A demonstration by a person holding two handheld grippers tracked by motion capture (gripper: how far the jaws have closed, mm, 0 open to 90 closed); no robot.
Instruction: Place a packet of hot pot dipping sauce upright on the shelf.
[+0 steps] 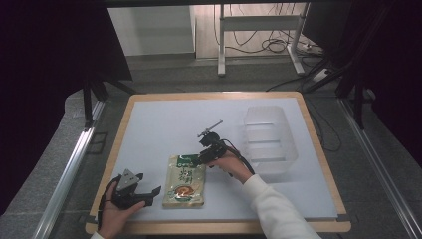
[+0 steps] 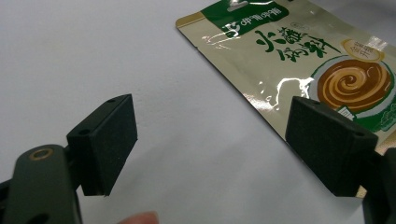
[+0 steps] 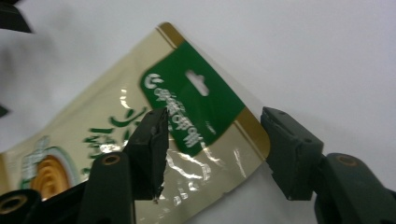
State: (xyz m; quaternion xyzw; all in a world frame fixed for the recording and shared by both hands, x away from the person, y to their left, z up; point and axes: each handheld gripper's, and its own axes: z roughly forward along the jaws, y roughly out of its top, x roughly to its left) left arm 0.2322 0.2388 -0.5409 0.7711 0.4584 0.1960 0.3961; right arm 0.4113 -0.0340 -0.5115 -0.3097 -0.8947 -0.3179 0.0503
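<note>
**Two tongs, one pouch: the right pair is already at its top corner**

Two tongs work this white surface (image 1: 149, 124), and we take the sauce pouch (image 1: 185, 180) as our landmark for everything else. It lies flat on the surface, near the person's side, its long axis running from the person toward the far edge, green header at the far end.

The right tongs (image 1: 199, 158) are at the far right corner of the pouch. In the right gripper view the right tongs (image 3: 212, 154) straddle that corner: one pad sits over the printed face beside the green header, the other stands off the pouch's edge over bare surface. A gap shows on both sides, so we read them as released, with the corner between the jaws but not yet pinched. We cannot tell whether the lower tips touch the film.

The left tongs (image 1: 142, 195) rest just to the left of the pouch, beside its near half, apart from it. In the left gripper view the left tongs (image 2: 210, 140) stand spread wide with nothing between them; the pouch (image 2: 299, 60) lies ahead and to one side.

A clear plastic bin (image 1: 269, 139) stands to the right of the pouch, well apart and somewhat farther from the person.

We judge the right hand to be the nearer one for the grasp: a closing of the jaws on the header corner is what the coming move turns on.
</note>
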